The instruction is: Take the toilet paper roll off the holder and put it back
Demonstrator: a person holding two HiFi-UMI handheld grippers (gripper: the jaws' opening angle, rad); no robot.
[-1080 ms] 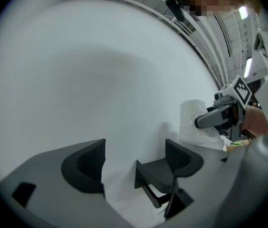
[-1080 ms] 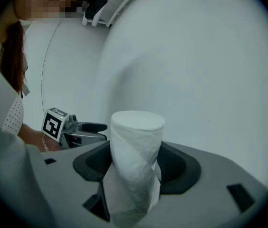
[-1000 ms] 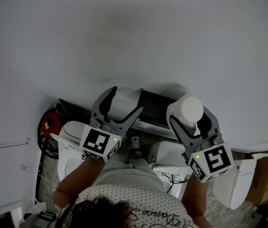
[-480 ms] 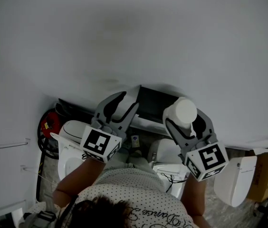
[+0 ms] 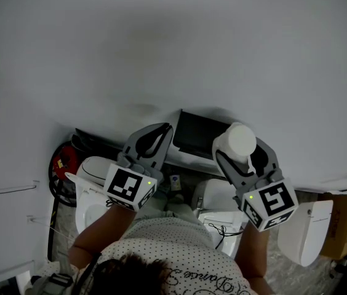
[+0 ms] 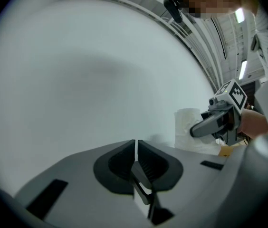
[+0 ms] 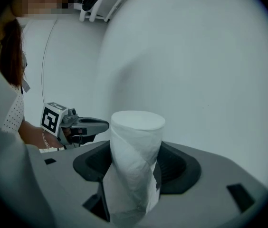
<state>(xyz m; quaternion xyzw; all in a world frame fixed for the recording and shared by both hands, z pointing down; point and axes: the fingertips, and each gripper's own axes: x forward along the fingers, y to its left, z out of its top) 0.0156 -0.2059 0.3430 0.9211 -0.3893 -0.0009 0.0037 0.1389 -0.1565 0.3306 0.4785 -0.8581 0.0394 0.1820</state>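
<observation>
A white toilet paper roll (image 5: 240,140) stands upright between the jaws of my right gripper (image 5: 242,147), which is shut on it; the right gripper view shows the roll (image 7: 135,141) filling the jaws. A black holder (image 5: 193,134) sits on the white wall, just left of the roll. My left gripper (image 5: 162,131) is at the holder's left edge. Its jaws have just been closing and now meet with nothing between them, as the left gripper (image 6: 137,145) shows in its own view. That view also catches the roll (image 6: 186,127) at the right.
A plain white wall (image 5: 173,48) fills most of the head view. Below the grippers are white toilets (image 5: 92,176) (image 5: 306,235), a red object (image 5: 63,160) at the left and cardboard (image 5: 341,223) at the far right. A person's arms and dotted shirt are at the bottom.
The left gripper's jaws went from wide open to shut. A pale panel seen between them earlier no longer shows, and the holder's black face is uncovered. The right gripper and roll barely moved.
</observation>
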